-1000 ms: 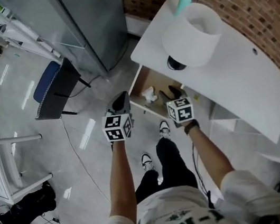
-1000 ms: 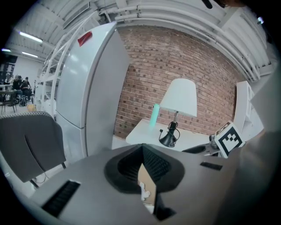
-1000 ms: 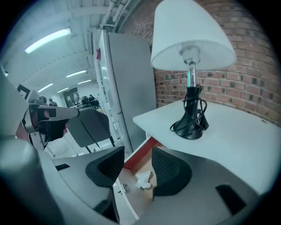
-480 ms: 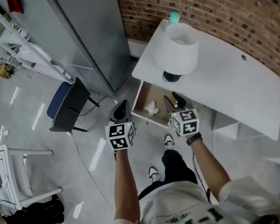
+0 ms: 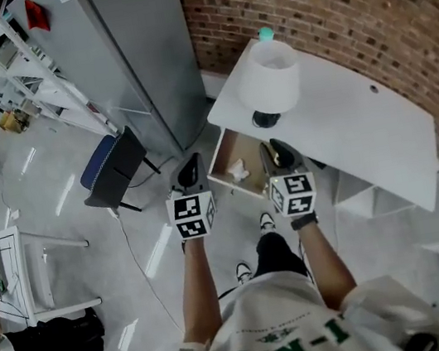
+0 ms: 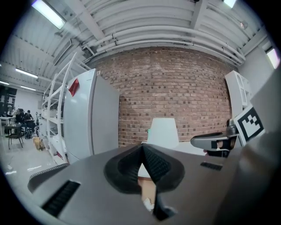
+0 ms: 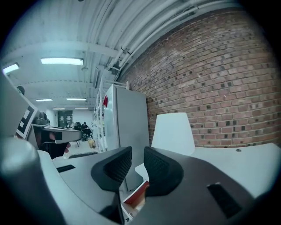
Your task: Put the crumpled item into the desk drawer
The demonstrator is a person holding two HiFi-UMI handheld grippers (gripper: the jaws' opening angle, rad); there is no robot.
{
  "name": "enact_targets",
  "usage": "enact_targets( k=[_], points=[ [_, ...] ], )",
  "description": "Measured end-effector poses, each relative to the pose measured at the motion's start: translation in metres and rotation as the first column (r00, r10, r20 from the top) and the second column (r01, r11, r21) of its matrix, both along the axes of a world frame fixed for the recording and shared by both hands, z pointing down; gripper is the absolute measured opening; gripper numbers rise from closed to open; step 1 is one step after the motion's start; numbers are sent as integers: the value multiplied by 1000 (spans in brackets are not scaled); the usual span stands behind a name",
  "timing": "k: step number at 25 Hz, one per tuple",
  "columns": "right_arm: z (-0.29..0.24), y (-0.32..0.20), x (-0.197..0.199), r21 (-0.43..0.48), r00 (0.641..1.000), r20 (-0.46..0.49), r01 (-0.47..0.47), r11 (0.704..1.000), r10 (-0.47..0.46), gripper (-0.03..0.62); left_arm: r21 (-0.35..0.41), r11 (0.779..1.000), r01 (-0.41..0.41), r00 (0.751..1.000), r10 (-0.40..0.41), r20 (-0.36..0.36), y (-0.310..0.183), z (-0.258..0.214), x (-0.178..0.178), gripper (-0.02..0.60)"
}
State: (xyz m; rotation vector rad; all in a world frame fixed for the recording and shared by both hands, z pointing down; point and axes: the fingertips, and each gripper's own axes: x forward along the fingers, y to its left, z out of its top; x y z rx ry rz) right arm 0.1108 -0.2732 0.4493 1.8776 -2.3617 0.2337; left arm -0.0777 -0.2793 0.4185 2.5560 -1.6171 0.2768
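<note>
a brick wall [image 5: 323, 1] is running behind everything, with a tall grey cabinet [image 5: 139, 50] standing to its left. a white desk [image 5: 364, 136] is sitting against the wall, carrying a lamp [image 5: 268, 78] with a white shade near its left end. a blue-seated chair [image 5: 103, 161] is standing on the floor left of the desk. the desk drawer [image 5: 227, 144] is hanging open below the lamp end, and the person is facing it, holding both grippers near its front. the left gripper [image 5: 190, 165] is hovering just left of the drawer, its fingers [image 6: 156, 165] meeting at the tips with nothing between them. the right gripper [image 5: 272, 149] is hovering at the drawer's right side, its fingers [image 7: 160, 169] closing with a narrow gap and nothing in it. the crumpled item [image 5: 238, 169], a white wad, is lying inside the drawer, between the two grippers and apart from both.
</note>
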Motion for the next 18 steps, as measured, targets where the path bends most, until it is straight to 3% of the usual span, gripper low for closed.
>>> enact_targets(
  k=[7, 18],
  points=[
    [-30, 25, 0, 62, 999, -7, -35, 997, 36, 44, 61, 998, 12, 1000, -12, 0, 26, -23, -7, -2],
    [-56, 40, 2, 117, 998, 2, -67, 991, 67, 5, 90, 996, 2, 1000, -1, -13, 43, -36, -8, -2]
  ],
)
